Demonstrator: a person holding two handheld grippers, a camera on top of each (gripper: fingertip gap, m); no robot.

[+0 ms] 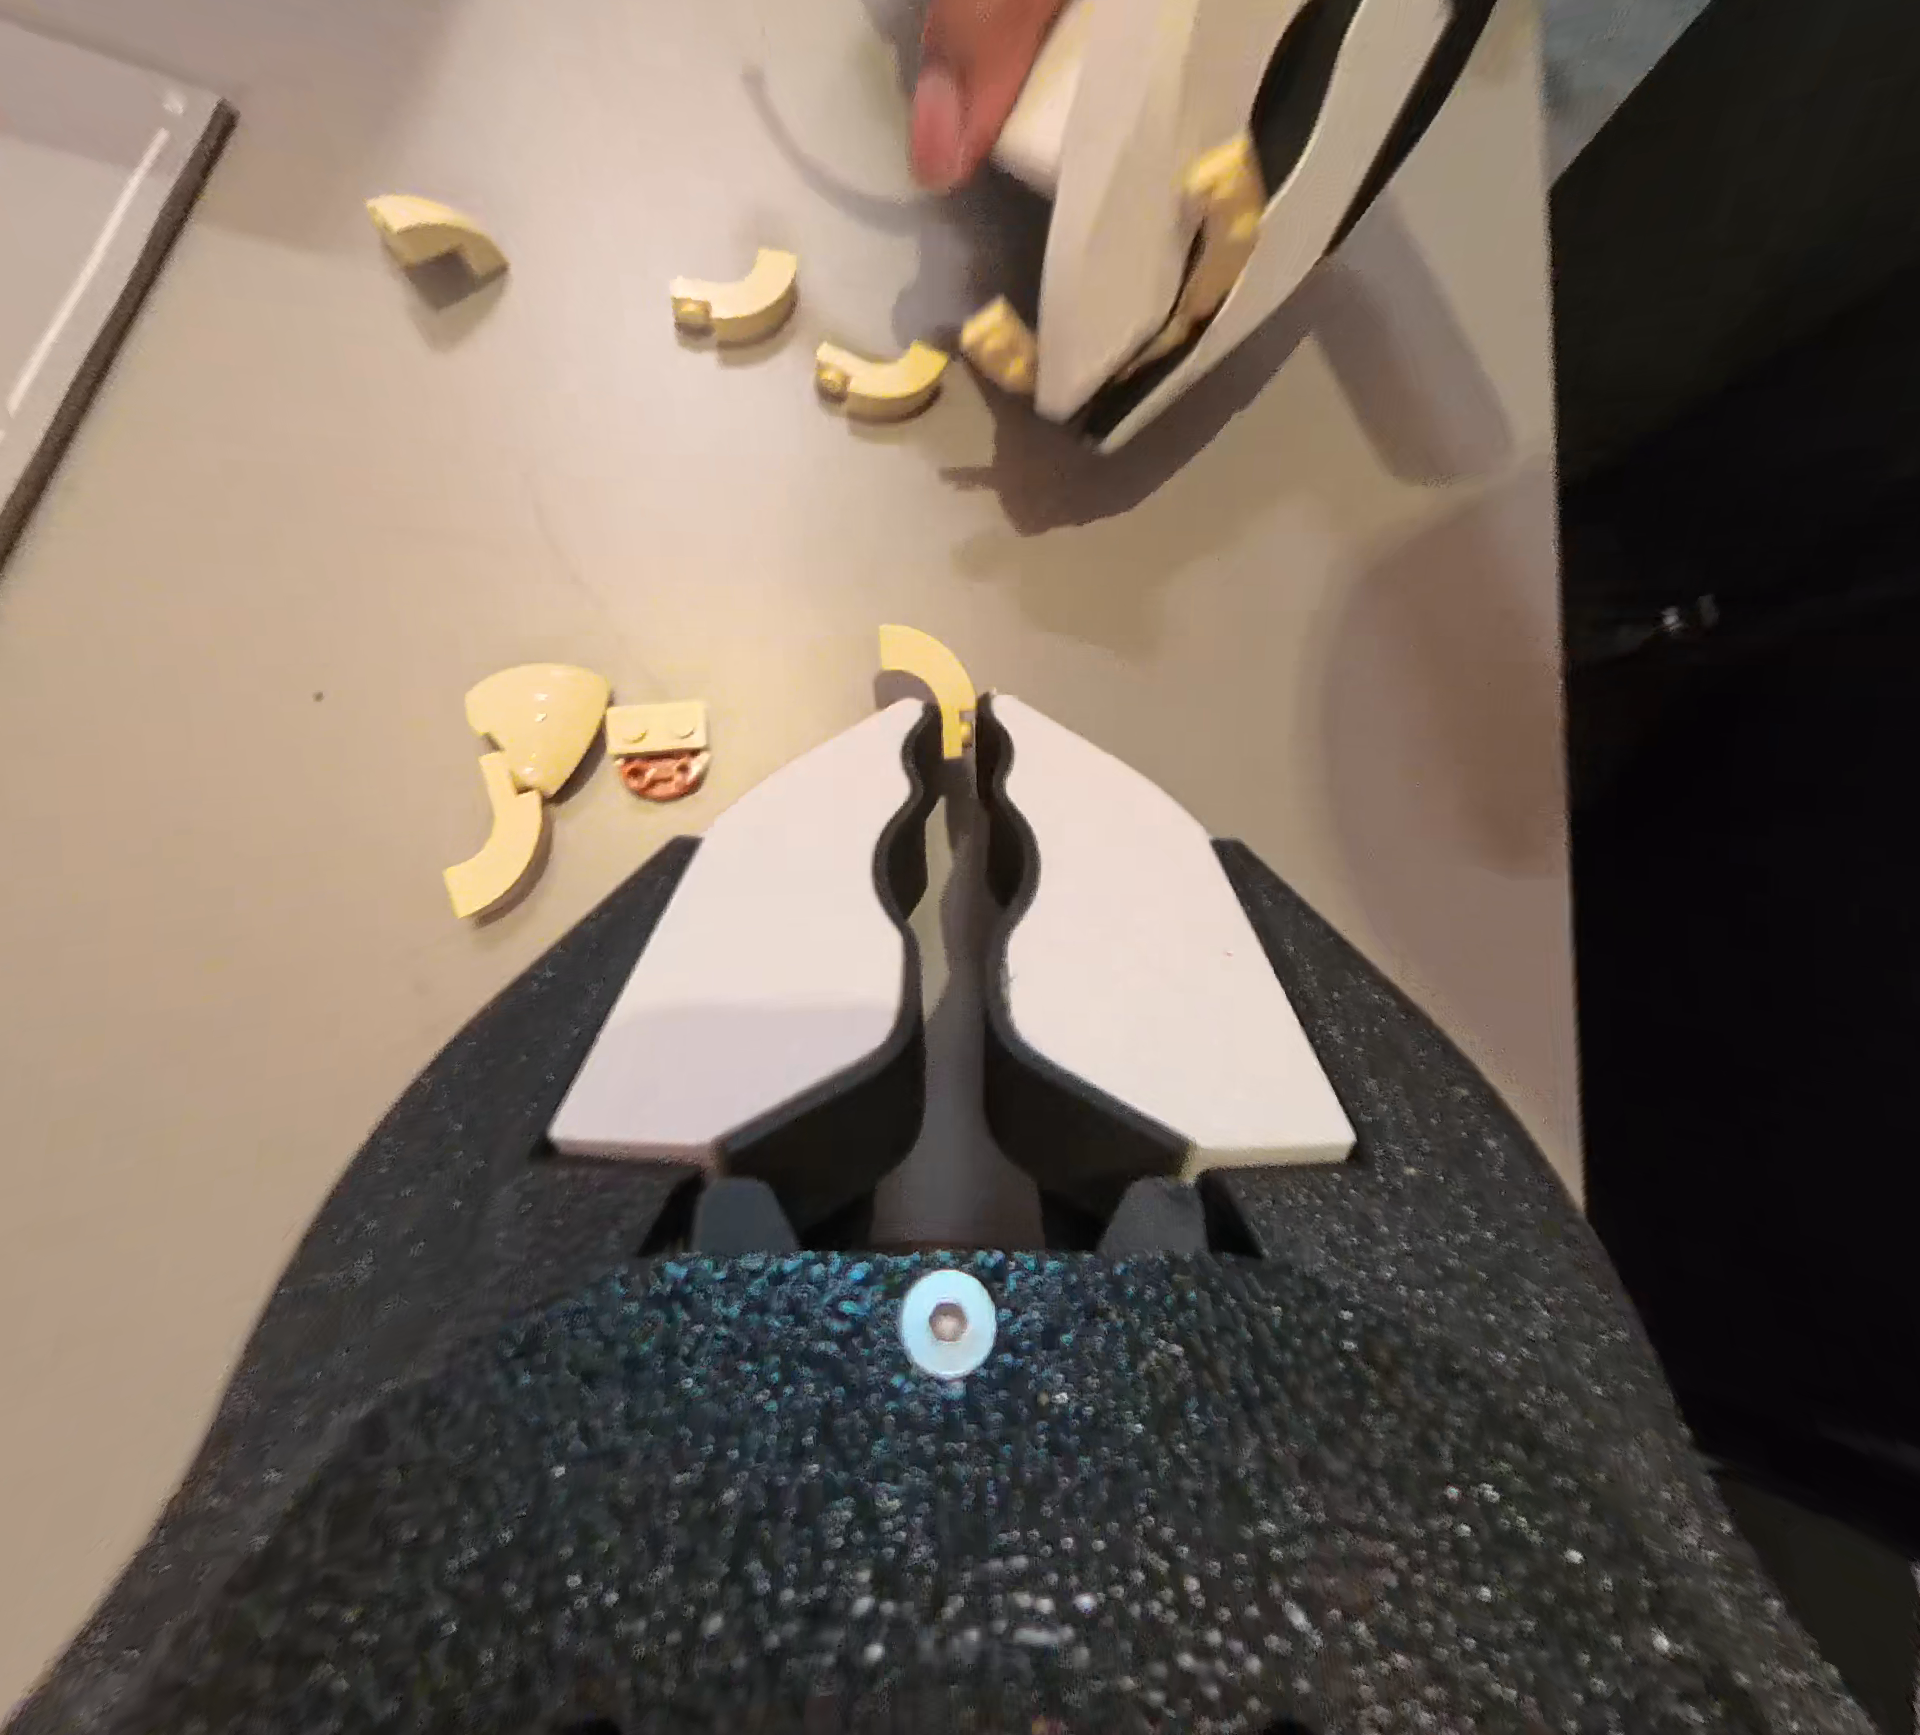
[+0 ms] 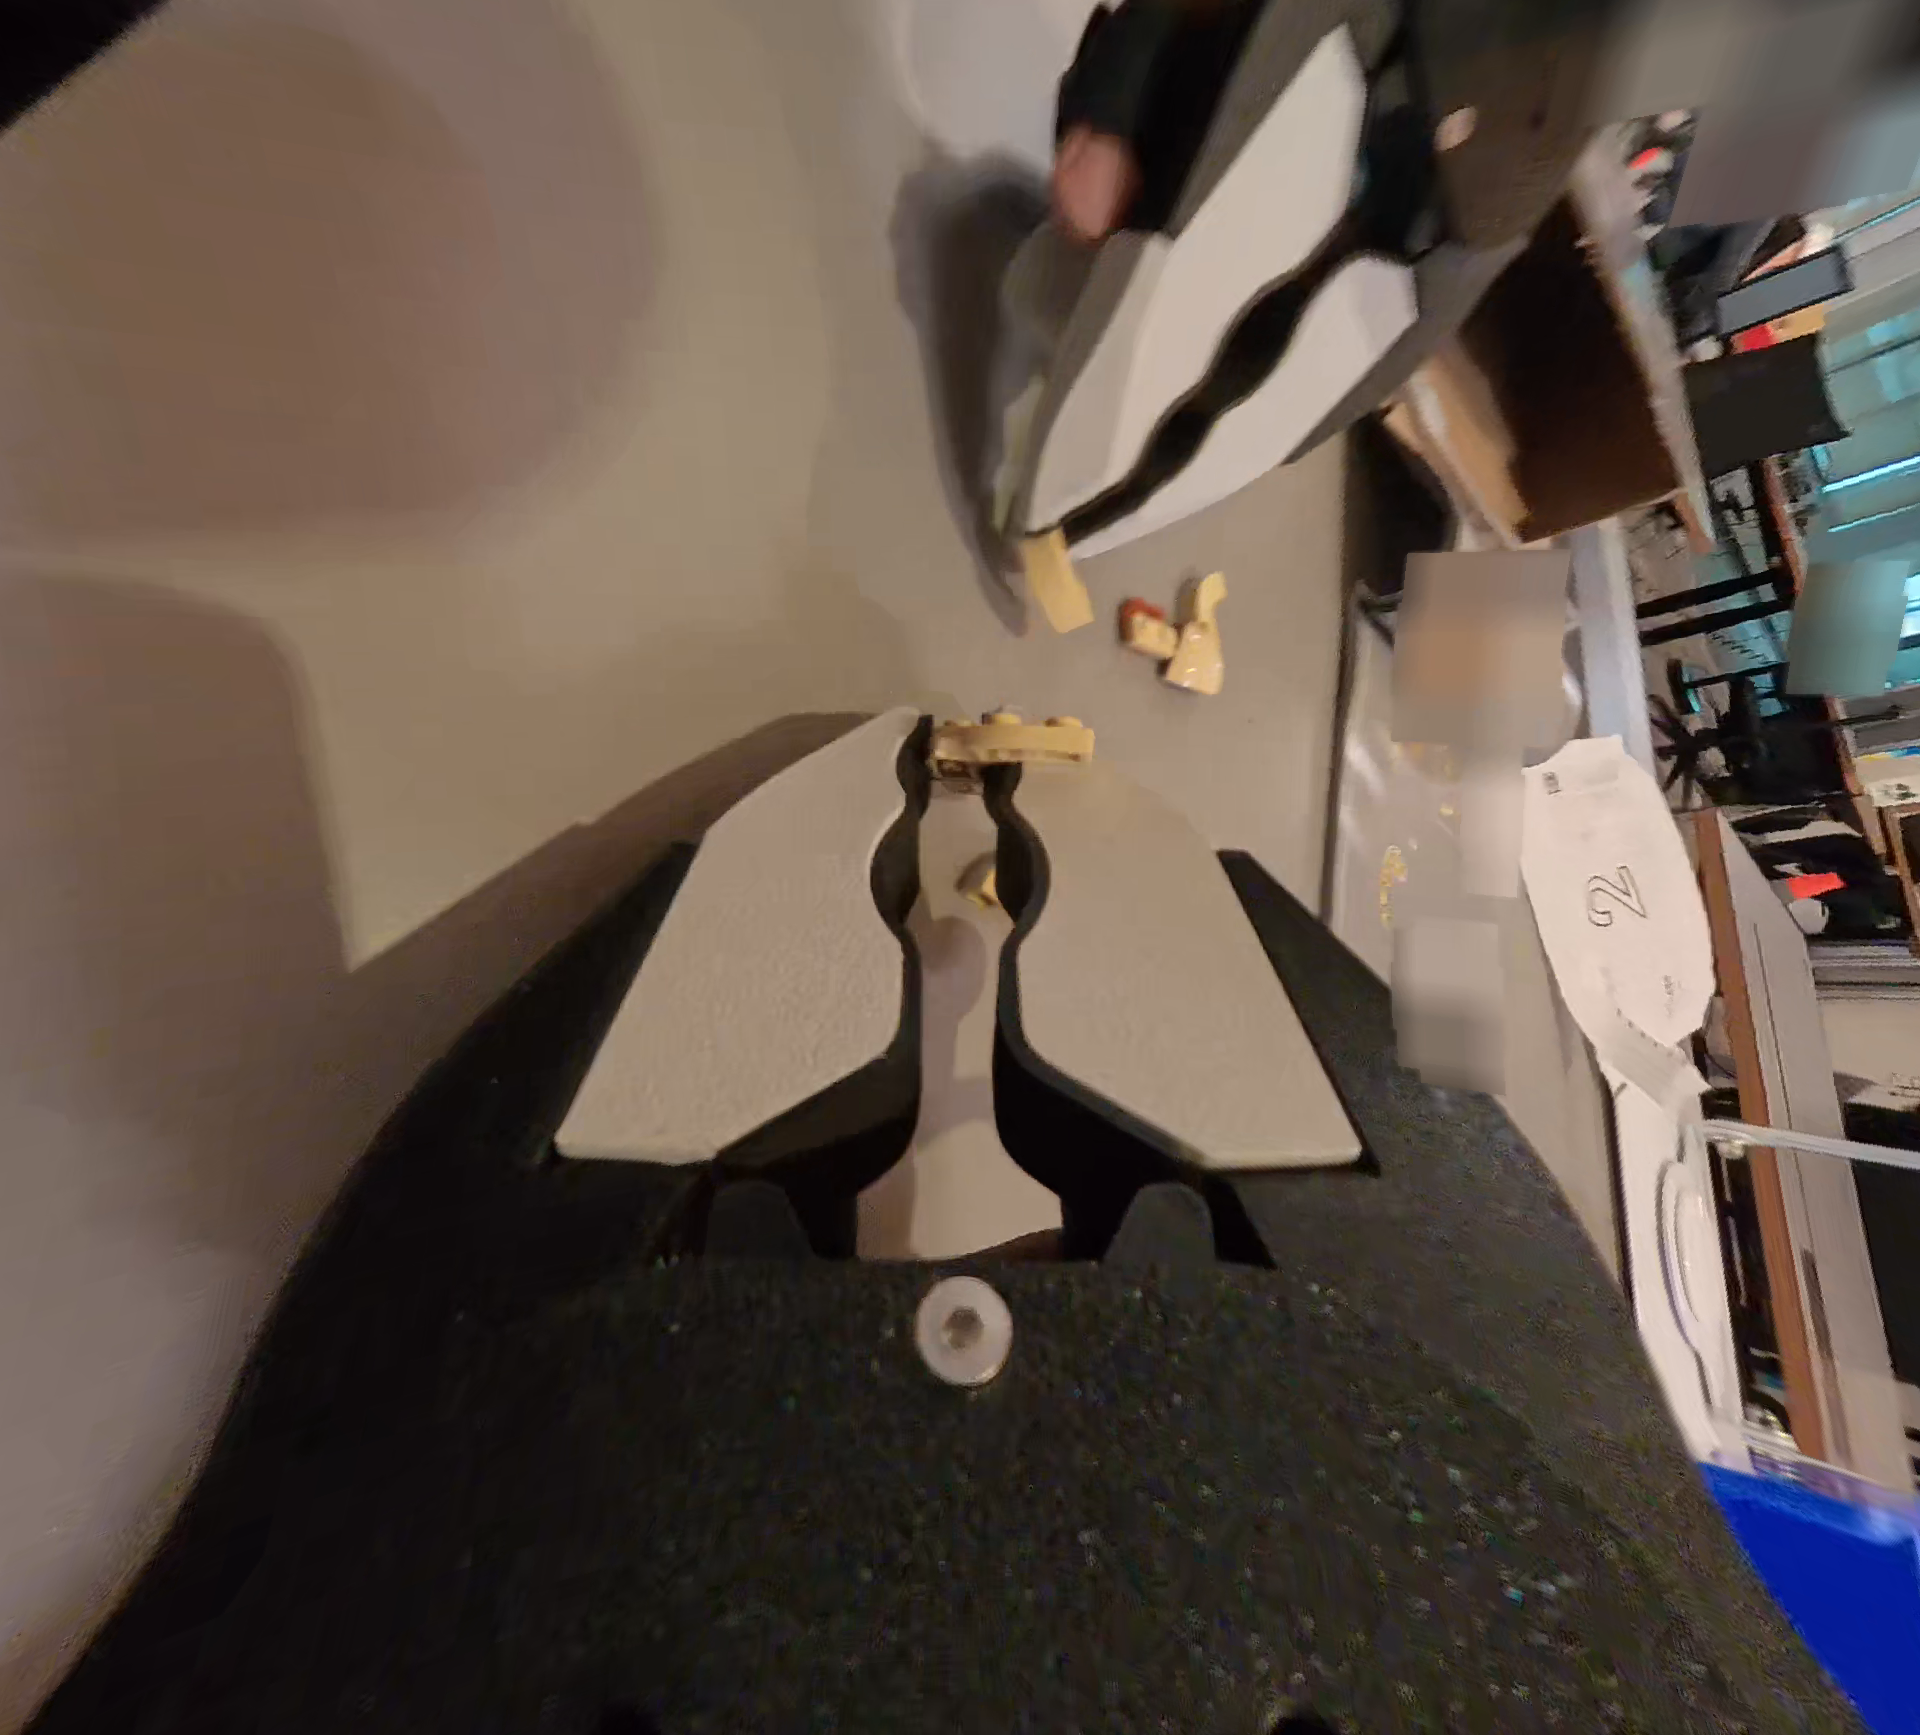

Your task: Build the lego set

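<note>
My left gripper (image 1: 956, 719) is shut on the end of a thin tan curved brick (image 1: 935, 667), which sticks out ahead of the tips just above the beige table (image 1: 312, 542). The right wrist view shows this gripper (image 2: 1039, 532) with that brick (image 2: 1060, 594) at its tips. My right gripper (image 2: 961, 745) is shut on a flat tan studded brick assembly (image 2: 1023, 738) that juts out to the right of its tips. The left wrist view shows the right gripper (image 1: 1091, 412) at the upper right, tilted down over the table with tan pieces (image 1: 1231, 215) between its fingers.
Loose tan curved bricks (image 1: 738, 298) (image 1: 883, 376) (image 1: 436, 231) lie at the far middle. A tan wedge (image 1: 540, 724), a small studded plate (image 1: 660, 727), a red-brown piece (image 1: 665, 773) and another curve (image 1: 499, 864) lie left of my left gripper. A grey board (image 1: 94, 283) lies far left. My right fingertips sit around 5 cm from my left ones.
</note>
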